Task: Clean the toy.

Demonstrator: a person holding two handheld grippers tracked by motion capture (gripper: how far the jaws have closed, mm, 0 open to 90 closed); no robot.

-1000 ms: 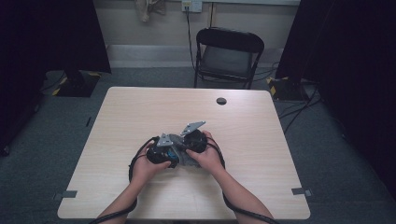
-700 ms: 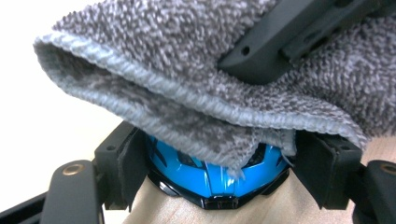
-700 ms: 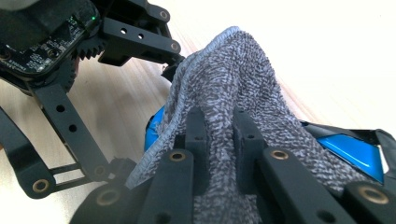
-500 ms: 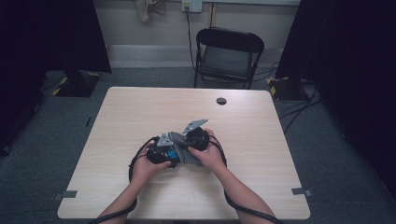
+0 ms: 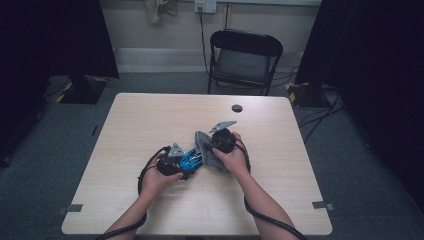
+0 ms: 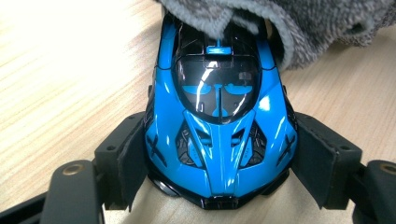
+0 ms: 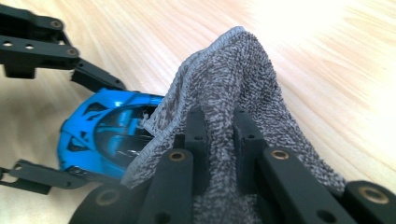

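High view: at a pale wooden table (image 5: 150, 125), a person's left gripper (image 5: 182, 162) clamps a blue toy car (image 5: 191, 159) by its sides near the table's middle, while the right gripper (image 5: 212, 150) pinches a grey cloth (image 5: 206, 145) tight between its jaws. Left gripper view has the cloth (image 6: 289, 28) draped over the car's (image 6: 219, 116) far end, touching it. A black folding chair (image 5: 245, 57) stands beyond the table.

the high view is dim, with dark room edges around the table (image 5: 150, 125). both gripper views are brighter, with glare on the wood and soft focus close to the lens.
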